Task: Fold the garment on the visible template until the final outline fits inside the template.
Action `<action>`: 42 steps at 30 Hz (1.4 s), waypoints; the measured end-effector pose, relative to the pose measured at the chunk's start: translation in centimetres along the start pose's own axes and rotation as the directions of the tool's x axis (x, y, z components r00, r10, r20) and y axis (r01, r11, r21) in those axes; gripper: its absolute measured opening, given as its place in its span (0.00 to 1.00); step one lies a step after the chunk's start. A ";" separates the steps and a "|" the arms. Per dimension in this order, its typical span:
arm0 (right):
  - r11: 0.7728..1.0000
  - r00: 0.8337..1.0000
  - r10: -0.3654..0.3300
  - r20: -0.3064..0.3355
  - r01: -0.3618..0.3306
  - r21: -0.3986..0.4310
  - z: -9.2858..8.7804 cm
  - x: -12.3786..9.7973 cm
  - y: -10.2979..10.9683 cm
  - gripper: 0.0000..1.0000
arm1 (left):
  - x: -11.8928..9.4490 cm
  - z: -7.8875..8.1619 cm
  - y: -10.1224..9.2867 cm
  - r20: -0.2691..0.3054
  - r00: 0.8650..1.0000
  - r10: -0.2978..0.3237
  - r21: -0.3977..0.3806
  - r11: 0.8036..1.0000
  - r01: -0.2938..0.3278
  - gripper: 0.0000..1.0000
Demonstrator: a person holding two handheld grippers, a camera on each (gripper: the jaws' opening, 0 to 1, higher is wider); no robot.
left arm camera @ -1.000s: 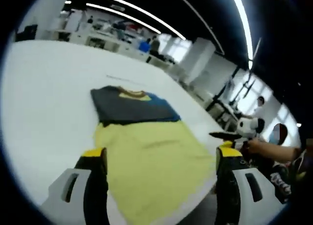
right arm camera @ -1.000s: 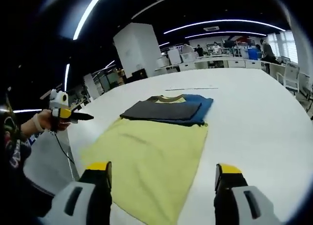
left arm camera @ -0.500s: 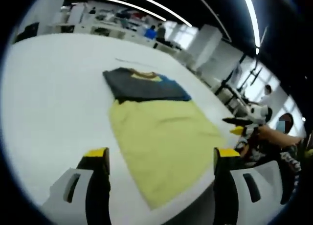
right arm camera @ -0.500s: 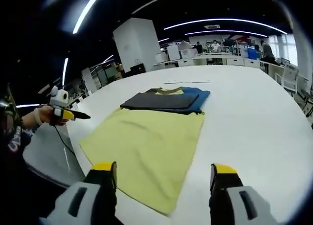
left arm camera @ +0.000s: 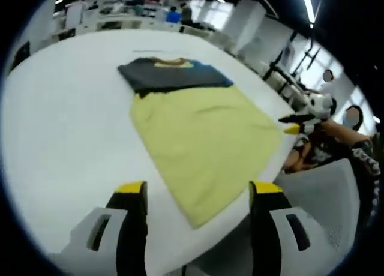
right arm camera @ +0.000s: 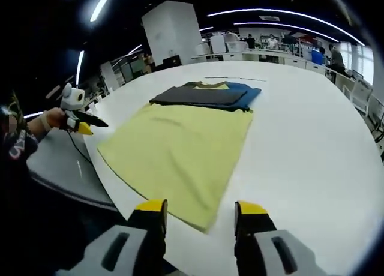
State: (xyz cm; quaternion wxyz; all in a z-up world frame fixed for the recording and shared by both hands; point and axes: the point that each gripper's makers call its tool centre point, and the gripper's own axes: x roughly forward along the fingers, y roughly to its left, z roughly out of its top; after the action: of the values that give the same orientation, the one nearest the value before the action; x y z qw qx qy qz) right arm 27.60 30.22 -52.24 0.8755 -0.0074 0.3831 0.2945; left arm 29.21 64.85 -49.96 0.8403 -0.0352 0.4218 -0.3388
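Jaws on both tools have narrowed since the earlier frames: gap between yellow tips is smaller in each view now, most clearly on the right. Garment and yellow sheet lie the same way relative to each other; only the cameras have shifted.

Left hand-held gripper (left arm camera: 198, 195): jaws parted, nothing between them, hanging over the near edge of the white desk (left arm camera: 66, 126). Right hand-held gripper (right arm camera: 200, 210): jaws closer together but with a gap, grasping nothing, also over the near desk edge; in the left gripper view it comes in from the right (left arm camera: 303, 117), held by a hand (left arm camera: 336, 132).

Yellow template (right arm camera: 180, 150) lies flat on the desk, its near corner reaching the near edge. Garment (right arm camera: 207, 96), dark grey with blue showing on one side and a yellow collar, sits folded at the far end of the template, partly overlapping that end, the rest on bare desk beyond. Neither hand-held gripper touches cloth.

Grey chair (left arm camera: 324, 198) just off the near edge. Office desks and people blurred in the background.
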 end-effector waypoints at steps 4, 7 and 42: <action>1.000 1.000 -0.006 -0.011 0.006 0.019 -0.8 -0.2 -0.1 0.40 | -0.1 -1.3 0.1 -0.039 0.999 0.005 -0.023 1.000 -0.006 0.57; 0.999 1.000 -0.002 -0.009 0.003 0.043 -1.1 -0.4 -0.1 0.36 | -0.2 -2.2 0.1 -0.064 0.998 0.004 -0.044 0.999 -0.007 0.52; 0.984 0.999 0.045 -0.017 -0.041 0.173 -1.1 0.1 1.1 0.07 | 0.7 -5.1 0.3 -0.114 0.993 0.039 -0.137 0.989 -0.055 0.08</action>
State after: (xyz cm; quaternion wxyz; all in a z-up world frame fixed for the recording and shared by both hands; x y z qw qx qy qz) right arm 26.37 30.96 -52.86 0.8623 0.0736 0.4162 0.2790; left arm 25.93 65.88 -53.80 0.8188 -0.0649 0.4913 -0.2899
